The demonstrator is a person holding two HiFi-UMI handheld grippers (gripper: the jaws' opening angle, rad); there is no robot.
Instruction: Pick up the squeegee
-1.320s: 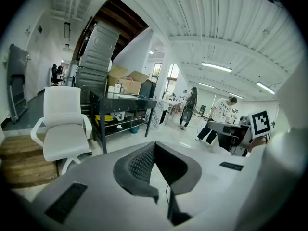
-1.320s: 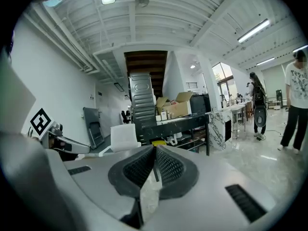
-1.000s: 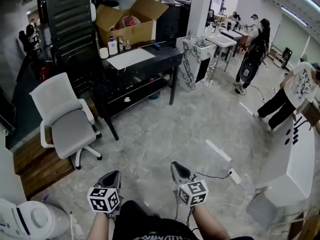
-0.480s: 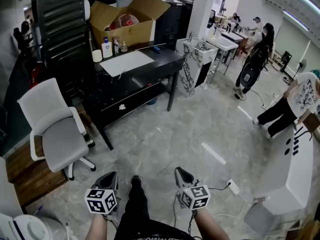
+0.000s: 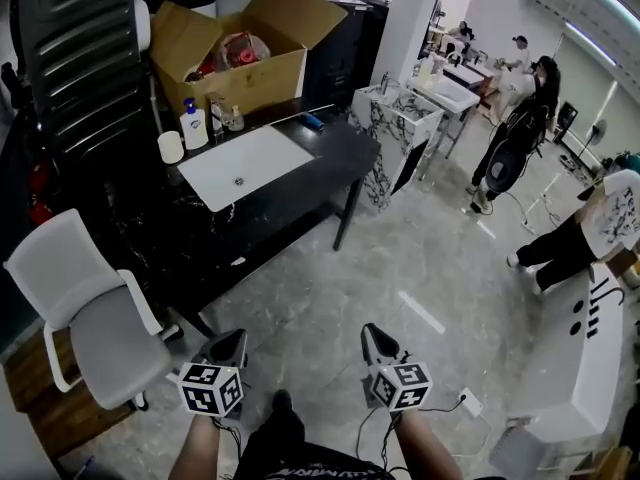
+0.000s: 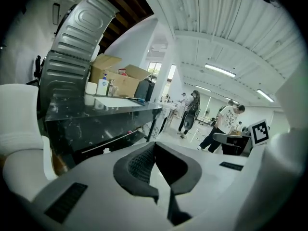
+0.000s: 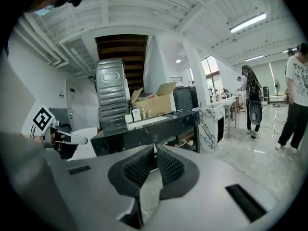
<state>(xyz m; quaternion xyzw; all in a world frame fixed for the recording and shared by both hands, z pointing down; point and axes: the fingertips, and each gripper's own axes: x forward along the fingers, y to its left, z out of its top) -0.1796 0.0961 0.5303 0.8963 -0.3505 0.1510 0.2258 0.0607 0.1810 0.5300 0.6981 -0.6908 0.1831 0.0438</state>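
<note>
On the black table (image 5: pixel 335 153) near its far right edge lies a thin long bar with a blue piece (image 5: pixel 312 120), which looks like the squeegee. In the left gripper view the blue piece (image 6: pixel 137 100) shows on the tabletop. My left gripper (image 5: pixel 228 346) and right gripper (image 5: pixel 372 336) hang low in the head view over the floor, well short of the table. Both are shut with nothing between the pads. The left gripper (image 6: pixel 154 146) and the right gripper (image 7: pixel 155 148) both point toward the table.
A white sink (image 5: pixel 245 163), a soap bottle (image 5: pixel 192 123), a white cup (image 5: pixel 171 146) and a cardboard box (image 5: pixel 240 63) stand on the table. A white office chair (image 5: pixel 90 308) is at left, a marble washstand (image 5: pixel 395 118) beyond the table, people and a white counter (image 5: pixel 580 358) at right.
The person has walked toward the table: it and the chair have slid down and left in the head view and look larger. Both grippers stay shut and side by side.
</note>
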